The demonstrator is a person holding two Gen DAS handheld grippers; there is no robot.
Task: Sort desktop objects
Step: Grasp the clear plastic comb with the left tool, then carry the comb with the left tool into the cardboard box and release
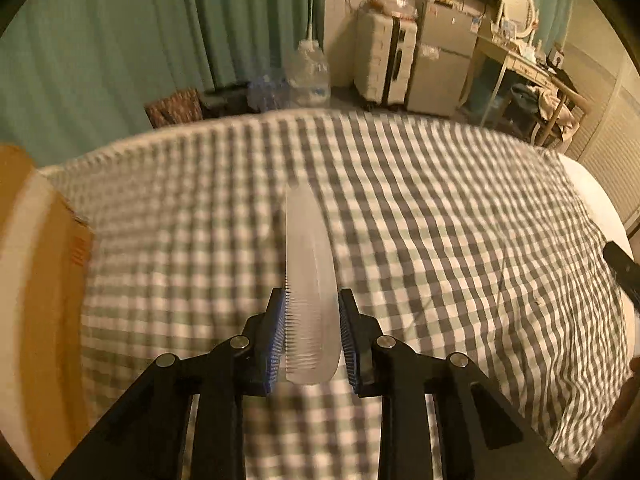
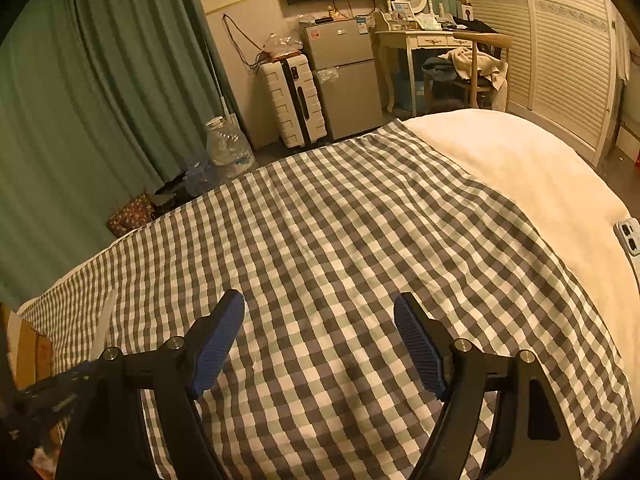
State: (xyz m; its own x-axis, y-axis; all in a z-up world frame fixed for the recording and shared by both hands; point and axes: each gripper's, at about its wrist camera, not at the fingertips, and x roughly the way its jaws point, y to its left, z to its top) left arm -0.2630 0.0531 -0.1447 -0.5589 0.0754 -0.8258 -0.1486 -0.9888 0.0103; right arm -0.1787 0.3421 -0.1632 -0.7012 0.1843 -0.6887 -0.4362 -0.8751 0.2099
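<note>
My left tool is closed on a translucent, frosted plastic comb. The blue ribbed pads press its two long edges near the handle end, teeth toward the left pad. Most of the comb projects forward beyond the fingertips, over the grey-and-white checked bedcover. The bedcover is blurred in the left wrist view while the comb is sharp, so I judge the comb to be lifted clear and in transit.

My right tool stands wide apart with nothing between its pads, above the same checked cover. A phone in a pale case lies at the far right on the cream blanket.

Step in hand, as I judge it: carrying the comb to its sorting place. An open brown cardboard box sits at the left edge of the bed and looks like the likely destination, though I cannot confirm that.

Recommendation: the grip sits far back on a long, slick item, so it may pivot. I should keep the pads firm, move smoothly, bring the free tip in first, and release low.

Pose: the left tool points forward and steeply down, the comb in line with its fingers. The right tool also tilts down, well clear to the right.
</note>
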